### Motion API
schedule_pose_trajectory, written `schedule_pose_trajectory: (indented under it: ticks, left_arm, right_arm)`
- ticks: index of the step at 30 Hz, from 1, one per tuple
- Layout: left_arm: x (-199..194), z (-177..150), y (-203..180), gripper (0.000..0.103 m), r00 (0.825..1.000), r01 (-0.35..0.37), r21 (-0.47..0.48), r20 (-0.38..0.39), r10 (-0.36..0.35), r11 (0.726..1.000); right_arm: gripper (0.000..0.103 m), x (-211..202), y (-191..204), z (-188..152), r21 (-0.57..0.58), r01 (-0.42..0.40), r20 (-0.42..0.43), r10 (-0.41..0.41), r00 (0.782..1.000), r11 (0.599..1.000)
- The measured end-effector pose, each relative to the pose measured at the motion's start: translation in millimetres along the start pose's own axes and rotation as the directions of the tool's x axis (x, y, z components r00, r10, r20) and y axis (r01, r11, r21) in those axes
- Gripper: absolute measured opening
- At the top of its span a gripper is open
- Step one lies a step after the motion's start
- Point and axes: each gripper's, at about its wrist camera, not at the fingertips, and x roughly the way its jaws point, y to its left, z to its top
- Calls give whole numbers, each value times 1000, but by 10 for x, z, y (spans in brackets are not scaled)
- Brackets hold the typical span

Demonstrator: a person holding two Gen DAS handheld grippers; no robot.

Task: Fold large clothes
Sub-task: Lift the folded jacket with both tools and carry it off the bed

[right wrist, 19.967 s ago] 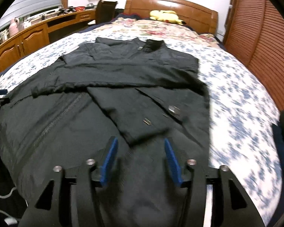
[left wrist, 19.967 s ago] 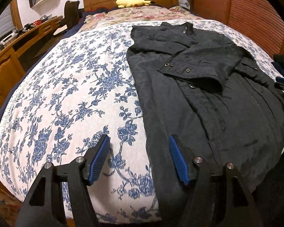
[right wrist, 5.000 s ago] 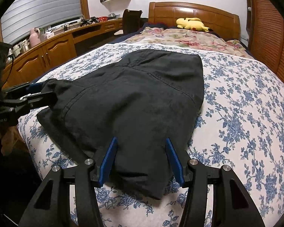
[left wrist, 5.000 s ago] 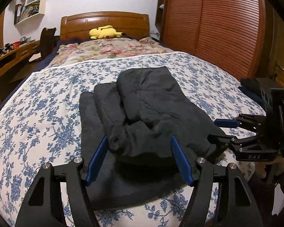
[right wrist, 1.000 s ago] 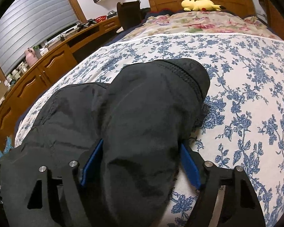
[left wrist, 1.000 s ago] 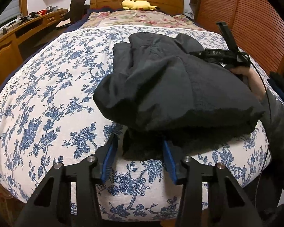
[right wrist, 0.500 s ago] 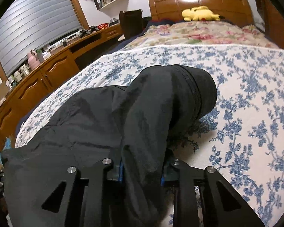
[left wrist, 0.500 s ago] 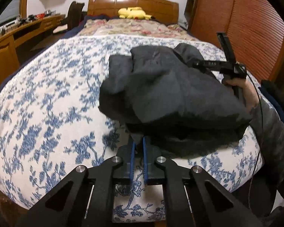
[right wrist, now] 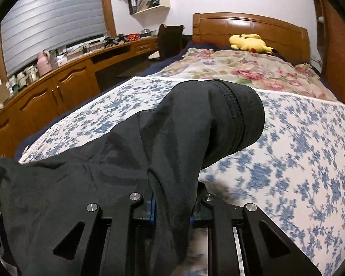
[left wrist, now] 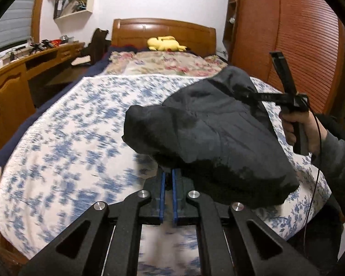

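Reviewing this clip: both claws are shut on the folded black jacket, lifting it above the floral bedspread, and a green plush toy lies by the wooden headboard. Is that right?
One detail is off: the plush toy by the headboard is yellow, not green, as the right wrist view shows plainly. The rest holds: the left claw and right claw are both shut on the black jacket, raised above the floral bedspread.
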Motion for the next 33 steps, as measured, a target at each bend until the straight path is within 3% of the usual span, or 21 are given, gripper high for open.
schedule_pose_trajectory:
  ticks: [6,18,33]
  left_arm:
    - [-294,-10,420,5,996,-75,-5,42,75,997]
    - [-791,-158,1146,5,975,-199,-101,79,207,975]
    - [-1080,-213,1624,5,938,-317,-138,101,332,938]
  right_arm:
    - [19,228,516,225,-58,-13,-16,12,1000,998]
    - [19,650,1484,539,-173,-73,-48,65,997,982]
    - [19,1154,1851,820,-265,-107,-52,96,994,958]
